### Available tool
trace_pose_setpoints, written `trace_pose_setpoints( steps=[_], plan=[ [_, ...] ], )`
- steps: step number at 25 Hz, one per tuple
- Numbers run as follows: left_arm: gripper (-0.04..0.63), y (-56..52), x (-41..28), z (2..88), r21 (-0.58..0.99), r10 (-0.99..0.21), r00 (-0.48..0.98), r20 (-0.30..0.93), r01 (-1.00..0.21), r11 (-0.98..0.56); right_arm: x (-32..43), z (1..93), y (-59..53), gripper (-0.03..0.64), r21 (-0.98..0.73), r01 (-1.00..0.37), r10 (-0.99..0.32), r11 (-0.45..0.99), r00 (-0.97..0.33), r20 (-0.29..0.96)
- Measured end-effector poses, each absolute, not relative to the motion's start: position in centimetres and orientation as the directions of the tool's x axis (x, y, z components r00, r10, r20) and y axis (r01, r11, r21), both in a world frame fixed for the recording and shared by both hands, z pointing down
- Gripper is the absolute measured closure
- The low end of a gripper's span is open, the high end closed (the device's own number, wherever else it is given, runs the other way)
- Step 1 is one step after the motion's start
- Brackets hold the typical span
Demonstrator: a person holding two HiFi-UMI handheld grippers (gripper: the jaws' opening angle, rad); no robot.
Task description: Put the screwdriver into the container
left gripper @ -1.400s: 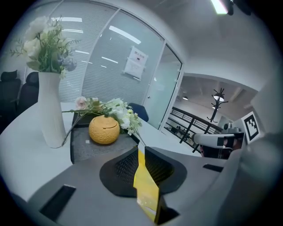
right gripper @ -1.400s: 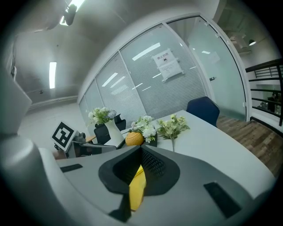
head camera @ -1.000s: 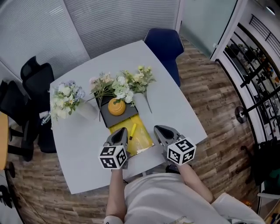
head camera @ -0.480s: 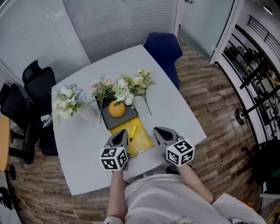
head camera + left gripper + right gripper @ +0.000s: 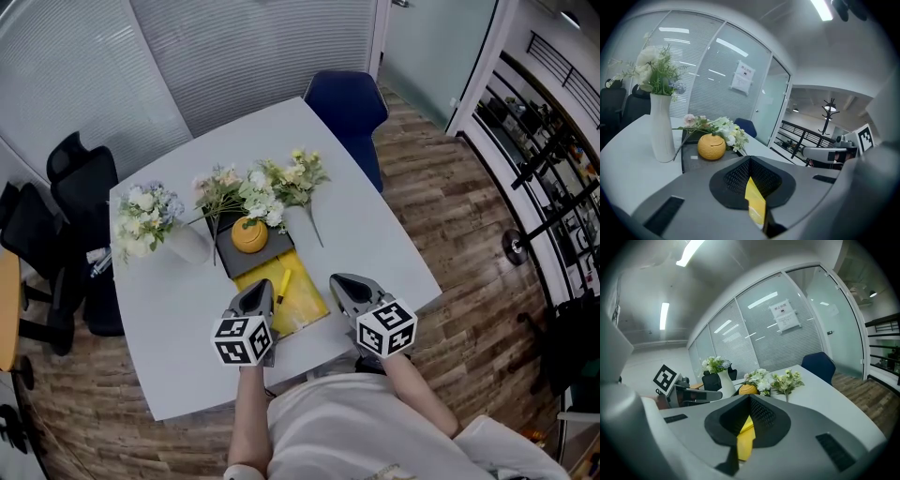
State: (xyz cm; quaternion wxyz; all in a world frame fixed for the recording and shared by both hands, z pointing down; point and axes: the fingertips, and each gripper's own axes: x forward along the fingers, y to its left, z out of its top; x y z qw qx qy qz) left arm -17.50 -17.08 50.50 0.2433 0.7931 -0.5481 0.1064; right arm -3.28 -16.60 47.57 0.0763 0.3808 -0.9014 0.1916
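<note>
Two tools are held low over the near side of the white counter (image 5: 384,239), one in each of the person's hands; the left hand-held gripper (image 5: 262,285) has its jaws pressed together with nothing gripped, only a sliver of yellow showing through the slit between them in its own view; the right hand-held gripper (image 5: 340,280) looks the same, jaws together and empty, with the same yellow below. That yellow is a yellow sheet (image 5: 298,305) lying flat on the counter between the two tools; whether either tip touches it cannot be told. On the sheet lies the screwdriver (image 5: 283,282) (a slim thing with a yellow handle, its length running away from the person), just beside the left tool's tip and well clear of the right one. Beyond the sheet's far edge sits a dark tray (image 5: 265,253), and on it the container (image 5: 249,234), round and orange-yellow, apart from the screwdriver. Loose flower stems (image 5: 272,186) lie across the tray's far side; a white vase (image 5: 188,243) of pale blooms is at the left; a blue chair (image 5: 347,101) is drawn up at the counter's far corner.
</note>
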Motion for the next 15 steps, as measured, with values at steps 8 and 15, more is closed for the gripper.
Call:
trace_pose_setpoints(
  steps=[8,15],
  plan=[
    [0.588,-17.27,-17.54,50.69,0.276,-0.816,0.380,0.436,-0.919,-0.281,-3.22,47.70,-16.87,0.601,-0.277,-0.719,-0.659,0.638,-0.695,0.288],
    [0.588,-17.51,-17.23,50.94,0.280,-0.813,0.383,0.439,-0.918,-0.282,-2.54,47.94,-17.18,0.601,-0.280,-0.725,-0.663,0.630,-0.689,0.293]
  ],
)
